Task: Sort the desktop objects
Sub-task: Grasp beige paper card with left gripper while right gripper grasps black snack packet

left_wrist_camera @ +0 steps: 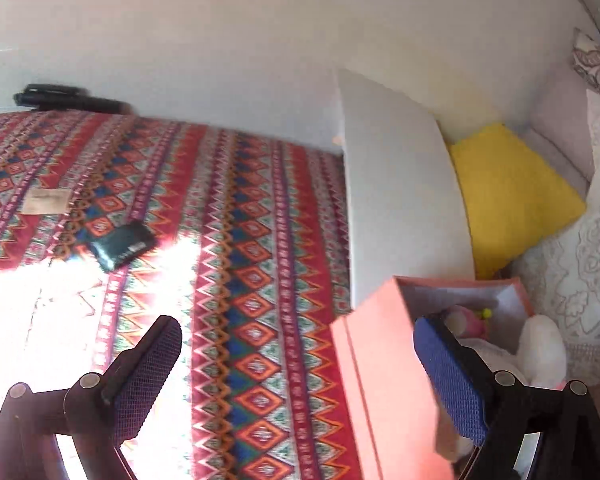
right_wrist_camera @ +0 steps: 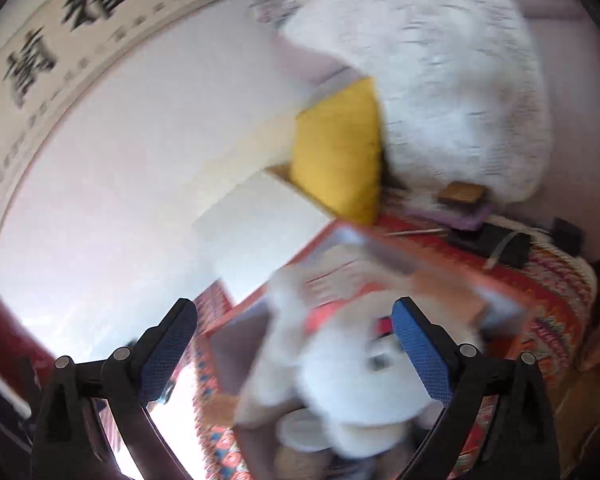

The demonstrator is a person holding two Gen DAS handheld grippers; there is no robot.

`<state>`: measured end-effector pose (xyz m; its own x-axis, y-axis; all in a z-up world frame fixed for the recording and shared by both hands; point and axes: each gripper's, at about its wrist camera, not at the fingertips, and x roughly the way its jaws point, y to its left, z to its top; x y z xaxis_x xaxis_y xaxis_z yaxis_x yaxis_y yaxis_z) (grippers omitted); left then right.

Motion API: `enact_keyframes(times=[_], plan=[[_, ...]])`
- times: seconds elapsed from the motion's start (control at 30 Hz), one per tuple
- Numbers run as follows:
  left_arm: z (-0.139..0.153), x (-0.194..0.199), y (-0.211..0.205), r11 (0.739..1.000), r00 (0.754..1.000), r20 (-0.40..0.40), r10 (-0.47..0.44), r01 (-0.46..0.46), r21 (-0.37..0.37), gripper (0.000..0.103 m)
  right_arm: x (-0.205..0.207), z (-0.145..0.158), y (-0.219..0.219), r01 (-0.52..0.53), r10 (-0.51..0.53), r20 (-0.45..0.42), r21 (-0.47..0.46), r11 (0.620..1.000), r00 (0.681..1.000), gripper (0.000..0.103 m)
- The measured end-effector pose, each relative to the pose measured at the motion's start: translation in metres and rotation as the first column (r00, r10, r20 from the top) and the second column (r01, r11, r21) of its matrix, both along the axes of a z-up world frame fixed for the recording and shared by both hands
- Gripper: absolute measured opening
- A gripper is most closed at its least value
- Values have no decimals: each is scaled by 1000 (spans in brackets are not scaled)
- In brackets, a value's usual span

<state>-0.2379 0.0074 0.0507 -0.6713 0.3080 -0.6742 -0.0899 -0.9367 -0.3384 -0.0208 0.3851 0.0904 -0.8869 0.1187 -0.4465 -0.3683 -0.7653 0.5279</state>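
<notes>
Your left tongs (left_wrist_camera: 298, 372) stand wide and hold nothing; one finger overlaps the near wall of the pink box (left_wrist_camera: 384, 360), though contact cannot be confirmed. Your right tongs (right_wrist_camera: 296, 344) are likewise wide, with the white plush toy (right_wrist_camera: 348, 384) lying between the fingers, apparently inside the box and ungripped. The right view is blurred, so whether a pad touches the toy cannot be told.

Assessment: the step in hand appears to be placing soft items into the box. To do it well, keep the right tongs spread and clear the plush fully before drawing away, so the fur does not snag on a pad. Keep the left tongs off the box wall, or brace it deliberately; a glancing touch could shift it.

Remaining on the patterned surface (left_wrist_camera: 240, 240): a dark flat packet (left_wrist_camera: 124, 246) and a tan card (left_wrist_camera: 46, 201), well apart from the box, and a black object (left_wrist_camera: 68, 98) at the far edge. A white board (left_wrist_camera: 396, 200) stands just behind the box and a yellow cushion (left_wrist_camera: 512, 192) beyond it; both limit approach from that side.
</notes>
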Motion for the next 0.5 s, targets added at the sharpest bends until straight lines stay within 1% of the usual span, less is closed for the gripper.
enact_keyframes(times=[0.07,0.1,0.17,0.23,0.3,0.33,0.4,0.43,0.47,0.5], plan=[[-1,-4,-40,998,999,-2,54,-54,-13,98,-27,0,-43,-107,106,7,33,994,994,101],[-2,-7,-61,996,996,1,84,-84,-21,99,-42,-2,-67,-169,169,17,48,984,985,102],[-10,-16,-105,990,991,15,136,-135,-51,99,-74,-8,-116,-297,294,46,69,952,955,102],[-19,-19,-142,981,986,23,163,-160,-113,99,-113,-26,-171,-427,417,107,95,899,903,102],[-34,-24,-170,965,988,5,152,-147,-215,99,-150,-47,-225,-544,518,186,133,828,835,102],[-45,-30,-179,953,991,-2,130,-126,-276,99,-168,-58,-251,-597,561,220,154,788,798,102],[-67,-41,-196,915,996,-11,84,-82,-395,99,-201,-83,-294,-682,626,281,196,704,727,102],[-79,-50,-202,900,998,-2,69,-63,-431,99,-218,-96,-312,-712,641,318,210,670,698,102],[-91,-60,-207,885,998,10,55,-44,-463,99,-237,-110,-327,-729,643,357,215,650,678,102],[-103,-71,-212,869,999,22,42,-26,-495,99,-255,-123,-338,-745,646,388,199,637,657,102]])
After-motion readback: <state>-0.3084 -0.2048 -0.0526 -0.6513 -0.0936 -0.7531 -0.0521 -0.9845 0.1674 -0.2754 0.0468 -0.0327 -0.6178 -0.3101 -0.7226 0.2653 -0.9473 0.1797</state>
